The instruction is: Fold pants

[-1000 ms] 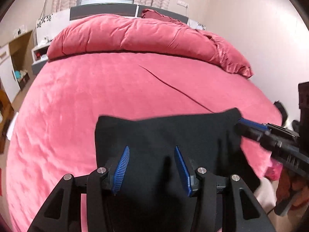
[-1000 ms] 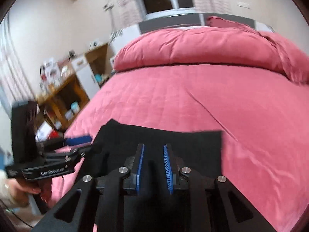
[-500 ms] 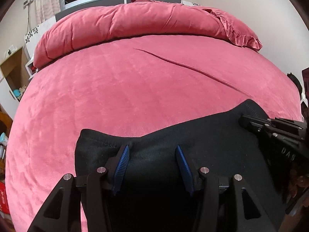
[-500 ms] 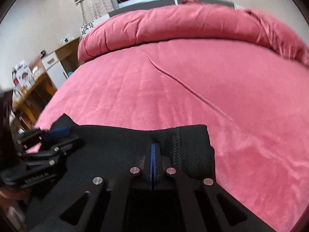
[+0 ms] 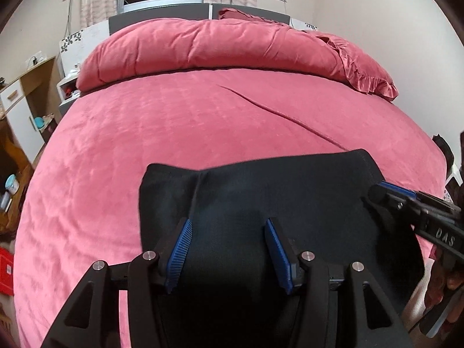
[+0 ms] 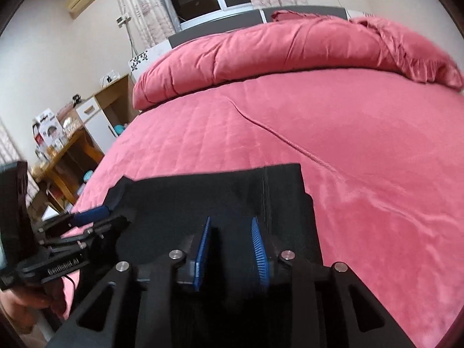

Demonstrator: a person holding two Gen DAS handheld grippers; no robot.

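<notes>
The black pants [image 5: 261, 191] lie flat at the near edge of the pink bed [image 5: 203, 121], with a small ridge near their far left corner. My left gripper [image 5: 227, 232] is open, its blue pads spread just above the near part of the cloth. My right gripper [image 6: 230, 232] is open over the pants [image 6: 226, 191] near their right edge. Each gripper shows in the other's view: the right one [image 5: 385, 191] at the pants' right edge, the left one [image 6: 95, 214] at their left corner.
A rolled pink duvet [image 5: 220, 46] lies across the head of the bed. A wooden desk and white cabinet [image 6: 72, 133] with small items stand left of the bed. A seam line [image 5: 278, 113] runs across the bedspread.
My right gripper, shut on the pants' edge half a second ago, has opened. Both grippers have lifted back a little and the pants lie laid out on the bed.
</notes>
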